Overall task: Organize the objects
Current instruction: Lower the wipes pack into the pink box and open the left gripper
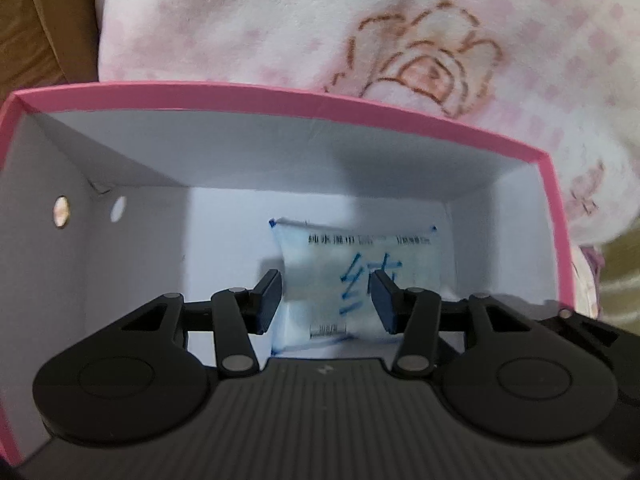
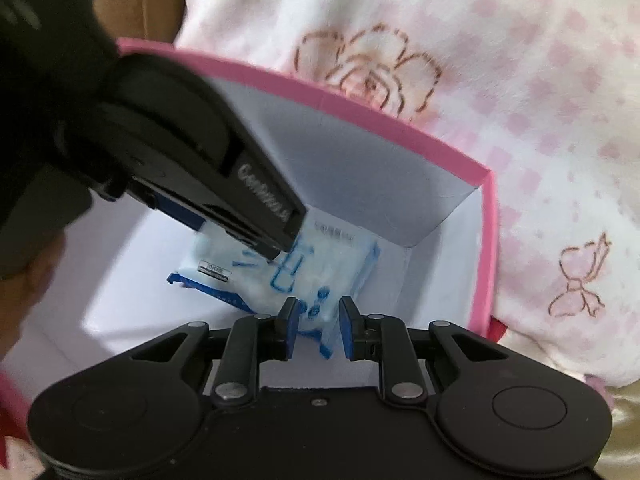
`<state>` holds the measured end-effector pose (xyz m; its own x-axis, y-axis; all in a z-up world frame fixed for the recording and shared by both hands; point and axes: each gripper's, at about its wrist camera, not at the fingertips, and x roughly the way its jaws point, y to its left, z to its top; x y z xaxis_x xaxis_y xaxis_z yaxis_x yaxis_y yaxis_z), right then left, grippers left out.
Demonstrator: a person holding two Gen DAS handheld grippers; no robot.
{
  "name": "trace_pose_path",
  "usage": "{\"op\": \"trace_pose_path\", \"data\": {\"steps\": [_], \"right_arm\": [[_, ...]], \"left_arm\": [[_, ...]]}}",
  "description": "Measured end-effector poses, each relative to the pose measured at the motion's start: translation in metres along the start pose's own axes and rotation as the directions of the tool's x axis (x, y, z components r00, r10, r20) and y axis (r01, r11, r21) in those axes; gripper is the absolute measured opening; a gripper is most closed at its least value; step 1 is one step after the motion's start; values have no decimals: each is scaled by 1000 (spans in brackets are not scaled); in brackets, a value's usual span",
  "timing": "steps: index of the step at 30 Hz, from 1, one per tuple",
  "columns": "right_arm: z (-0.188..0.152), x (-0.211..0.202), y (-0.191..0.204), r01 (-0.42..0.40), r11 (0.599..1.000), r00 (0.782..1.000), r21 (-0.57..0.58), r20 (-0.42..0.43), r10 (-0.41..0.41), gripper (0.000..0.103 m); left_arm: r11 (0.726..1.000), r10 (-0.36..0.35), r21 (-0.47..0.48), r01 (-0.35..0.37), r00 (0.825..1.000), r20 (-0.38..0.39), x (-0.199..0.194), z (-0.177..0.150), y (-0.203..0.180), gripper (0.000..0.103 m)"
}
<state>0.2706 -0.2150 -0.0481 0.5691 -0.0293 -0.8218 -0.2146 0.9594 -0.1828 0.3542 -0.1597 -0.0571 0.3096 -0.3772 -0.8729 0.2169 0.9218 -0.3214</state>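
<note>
A white wet-wipe packet (image 1: 328, 264) with blue writing is down inside a pink-rimmed box (image 1: 280, 92) with white walls. In the left wrist view my left gripper (image 1: 326, 300) reaches into the box. Its pads sit against the packet's near end, shut on it. In the right wrist view the left gripper (image 2: 280, 249) comes in from the upper left, its tip on the packet (image 2: 340, 264). My right gripper (image 2: 318, 328) is at the packet's near corner. Its blue pads stand narrow, shut on the packet's blue-edged rim. The box rim (image 2: 360, 108) runs behind them.
The box rests on a white blanket (image 2: 520, 80) with pink squares and rose outlines. A brown surface (image 1: 40, 20) shows at the upper left. A person's hand (image 2: 24, 280) holds the left gripper. The box's left wall has a small round hole (image 1: 60, 210).
</note>
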Motion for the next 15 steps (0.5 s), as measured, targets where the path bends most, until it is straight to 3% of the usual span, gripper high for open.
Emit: {"op": "trace_pose_path", "data": {"steps": [6, 8, 11, 13, 15], "right_arm": [[-20, -53, 1, -90, 989, 994, 121, 80, 80, 45], [-31, -68, -6, -109, 982, 990, 152, 101, 95, 47], [-45, -86, -24, -202, 956, 977, 214, 113, 181, 47], [-58, -107, -19, -224, 948, 971, 227, 130, 199, 47], [-50, -118, -12, -222, 952, 970, 211, 149, 193, 47]], "left_arm": [[997, -38, 71, 35, 999, 35, -56, -18, -1, 56], [995, -48, 85, 45, 998, 39, -75, -24, 0, 56], [992, -46, 120, 42, 998, 36, -96, -35, 4, 56], [989, -52, 139, 46, 998, 41, -116, -40, 6, 56], [987, -56, 155, 48, 997, 51, -136, -45, 9, 56]]}}
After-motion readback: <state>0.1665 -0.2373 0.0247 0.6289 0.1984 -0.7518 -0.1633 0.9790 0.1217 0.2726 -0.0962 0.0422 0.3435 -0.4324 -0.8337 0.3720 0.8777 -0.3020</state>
